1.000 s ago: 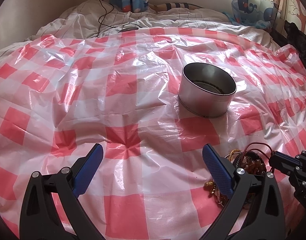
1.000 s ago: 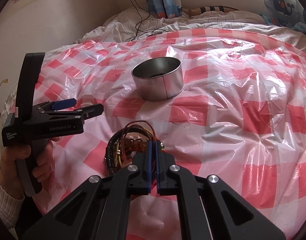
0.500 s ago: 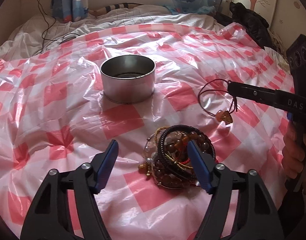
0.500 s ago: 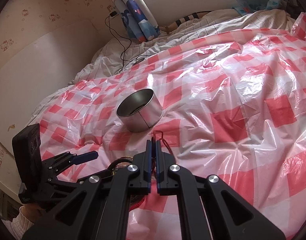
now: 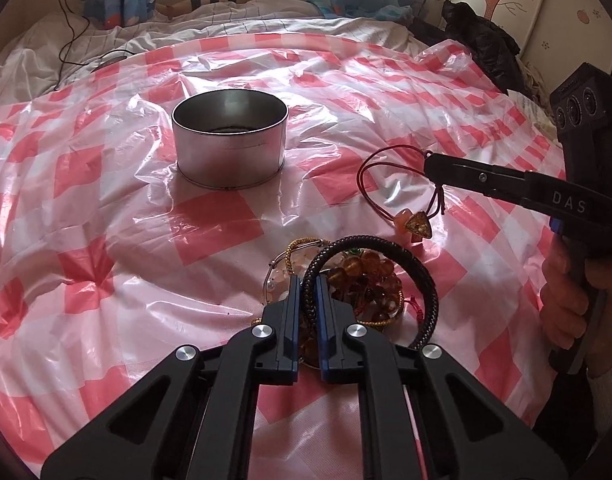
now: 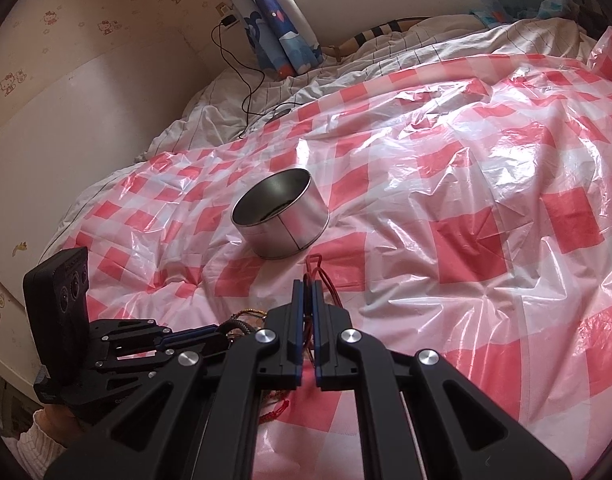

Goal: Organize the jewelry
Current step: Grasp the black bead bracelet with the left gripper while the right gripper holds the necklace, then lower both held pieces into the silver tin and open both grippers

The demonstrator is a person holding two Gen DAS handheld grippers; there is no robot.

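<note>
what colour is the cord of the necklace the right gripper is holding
Dark red cord, held in the right gripper; clearest in the left wrist view.

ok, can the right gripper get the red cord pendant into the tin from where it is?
Probably yes. The right gripper is shut on the red cord pendant, lifted off the sheet, and the open tin stands nearby with nothing between them.

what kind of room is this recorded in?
Most likely a child's bedroom. The work surface is a bed: a rumpled white duvet under the red-checked plastic sheet. Cartoon whale curtains hang behind it, and the wallpaper carries small cartoon cat prints.
</note>
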